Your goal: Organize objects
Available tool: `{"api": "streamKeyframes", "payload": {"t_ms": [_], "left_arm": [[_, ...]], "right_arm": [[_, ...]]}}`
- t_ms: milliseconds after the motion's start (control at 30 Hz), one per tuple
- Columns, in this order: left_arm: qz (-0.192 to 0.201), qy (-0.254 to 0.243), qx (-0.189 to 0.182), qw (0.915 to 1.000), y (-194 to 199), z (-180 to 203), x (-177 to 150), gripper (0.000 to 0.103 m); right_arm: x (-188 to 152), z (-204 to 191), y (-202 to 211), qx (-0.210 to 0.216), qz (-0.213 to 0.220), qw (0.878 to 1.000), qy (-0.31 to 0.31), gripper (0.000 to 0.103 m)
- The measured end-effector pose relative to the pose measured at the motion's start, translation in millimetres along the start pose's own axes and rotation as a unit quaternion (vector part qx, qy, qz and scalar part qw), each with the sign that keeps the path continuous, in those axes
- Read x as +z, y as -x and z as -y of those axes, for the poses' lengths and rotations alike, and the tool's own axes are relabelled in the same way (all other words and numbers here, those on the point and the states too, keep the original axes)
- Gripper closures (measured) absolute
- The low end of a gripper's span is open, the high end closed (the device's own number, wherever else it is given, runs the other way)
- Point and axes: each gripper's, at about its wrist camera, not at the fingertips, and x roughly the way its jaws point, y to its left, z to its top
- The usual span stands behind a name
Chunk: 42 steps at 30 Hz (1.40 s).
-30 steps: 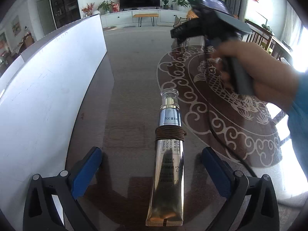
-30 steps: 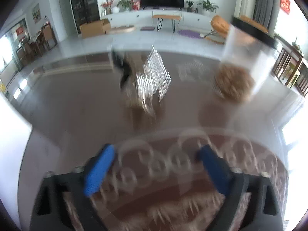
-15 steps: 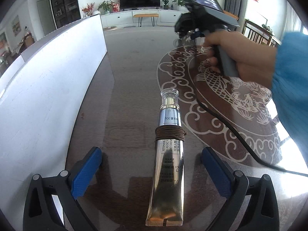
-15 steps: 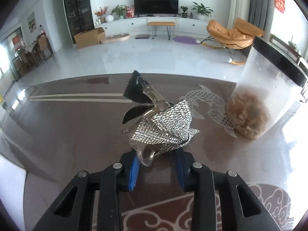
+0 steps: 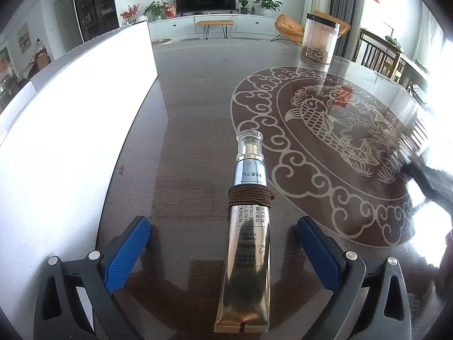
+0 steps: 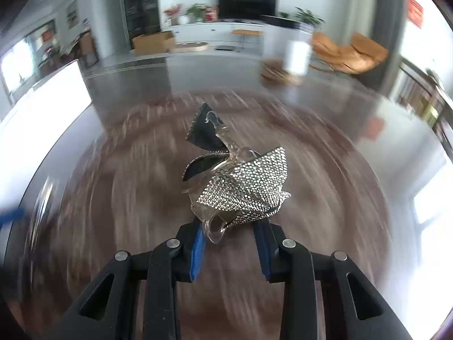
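Note:
A gold eye-cream tube with a clear cap and a brown hair tie wound round it lies on the dark table, between the fingers of my left gripper, which is open and not touching it. My right gripper is shut on a rhinestone hair clip and holds it above the table; the background is blurred by motion. In the left wrist view the right gripper shows only as a dark blur at the right edge.
A white box wall stands along the left; it also shows in the right wrist view. A clear jar with brown contents stands at the far right of the table. A round fish pattern marks the table top.
My right gripper closed on the hair clip, lifted it and has swung back toward the near right, out of the left wrist view. The left gripper and tube have not moved.

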Motion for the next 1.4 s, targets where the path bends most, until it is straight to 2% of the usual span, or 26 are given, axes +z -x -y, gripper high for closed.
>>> {"api": "streamKeyframes", "payload": {"t_ms": [133, 167, 233, 267, 300, 333, 367, 433, 467, 500, 533, 567, 633, 700, 833, 1000, 1067, 1100, 1133, 1167, 1267, 1333, 1400], "left_arm": [[0.0, 0.0, 0.0, 1.0, 0.0, -0.2, -0.1, 0.0], [0.0, 0.0, 0.0, 1.0, -0.1, -0.2, -0.1, 0.0], [0.0, 0.0, 0.0, 1.0, -0.3, -0.3, 0.0, 0.0], [0.0, 0.0, 0.0, 1.0, -0.4, -0.3, 0.0, 0.0], [0.0, 0.0, 0.0, 1.0, -0.5, -0.3, 0.0, 0.0], [0.0, 0.0, 0.0, 1.0, -0.6, -0.2, 0.0, 0.0], [0.0, 0.0, 0.0, 1.0, -0.6, -0.2, 0.0, 0.0], [0.0, 0.0, 0.0, 1.0, -0.8, 0.0, -0.1, 0.0], [0.0, 0.0, 0.0, 1.0, -0.7, 0.1, 0.0, 0.0], [0.0, 0.0, 0.0, 1.0, -0.8, 0.1, 0.0, 0.0], [0.0, 0.0, 0.0, 1.0, -2.1, 1.4, 1.4, 0.0], [0.0, 0.0, 0.0, 1.0, -2.4, 1.7, 1.7, 0.0], [0.0, 0.0, 0.0, 1.0, -2.2, 1.5, 1.7, 0.0], [0.0, 0.0, 0.0, 1.0, -2.2, 1.6, 1.5, 0.0], [0.0, 0.0, 0.0, 1.0, -2.3, 1.4, 1.3, 0.0], [0.001, 0.0, 0.0, 1.0, -2.3, 1.3, 1.1, 0.0], [0.0, 0.0, 0.0, 1.0, -2.2, 1.3, 1.0, 0.0], [0.0, 0.0, 0.0, 1.0, -2.3, 1.2, 1.0, 0.0], [0.0, 0.0, 0.0, 1.0, -2.3, 1.2, 1.0, 0.0], [0.0, 0.0, 0.0, 1.0, -2.2, 1.2, 0.9, 0.0], [0.001, 0.0, 0.0, 1.0, -2.4, 1.6, 1.3, 0.0], [0.001, 0.0, 0.0, 1.0, -2.5, 1.8, 1.5, 0.0], [0.001, 0.001, 0.0, 1.0, -2.7, 1.9, 1.8, 0.0]], "right_arm": [[-69.1, 23.2, 56.6, -0.02, 0.002, 0.998, -0.055, 0.071], [-80.2, 29.6, 66.8, -0.008, 0.006, 0.997, -0.077, 0.071], [-101.9, 41.3, 87.4, 0.049, 0.02, 0.989, -0.137, 0.071], [-110.4, 50.3, 93.3, 0.087, 0.03, 0.98, -0.178, 0.071], [-126.6, 71.0, 95.8, 0.178, 0.045, 0.945, -0.271, 0.069], [-136.5, 83.6, 94.1, 0.244, 0.05, 0.907, -0.339, 0.067], [-150.2, 96.3, 89.7, 0.292, 0.056, 0.866, -0.402, 0.058], [-165.7, 110.7, 88.2, 0.334, 0.082, 0.821, -0.455, 0.046], [-169.1, 114.4, 92.7, 0.336, 0.097, 0.818, -0.457, 0.041], [-168.9, 115.0, 97.6, 0.331, 0.104, 0.823, -0.451, 0.028], [-164.6, 114.2, 105.3, 0.32, 0.113, 0.833, -0.436, 0.014], [-161.8, 112.5, 111.4, 0.307, 0.118, 0.845, -0.422, 0.009], [-153.7, 102.6, 129.6, 0.243, 0.124, 0.889, -0.367, 0.006], [-141.3, 86.2, 133.1, 0.21, 0.111, 0.921, -0.31, 0.006], [-138.4, 64.1, 131.6, 0.166, 0.08, 0.947, -0.262, 0.006], [-137.5, 67.0, 119.9, 0.08, 0.05, 0.96, -0.263, 0.006], [-137.0, 78.2, 118.9, 0.102, 0.061, 0.95, -0.289, 0.006], [-131.9, 85.1, 116.4, 0.145, 0.075, 0.938, -0.305, 0.006], [-124.6, 89.2, 112.6, 0.169, 0.086, 0.932, -0.309, 0.005], [-117.8, 94.6, 109.6, 0.167, 0.09, 0.933, -0.306, 0.004], [-92.1, 102.8, 89.4, 0.101, 0.05, 0.954, -0.279, 0.004], [-88.2, 103.8, 89.4, 0.098, 0.042, 0.953, -0.284, 0.004], [-95.2, 99.2, 102.5, 0.088, 0.051, 0.955, -0.279, 0.004]]}}
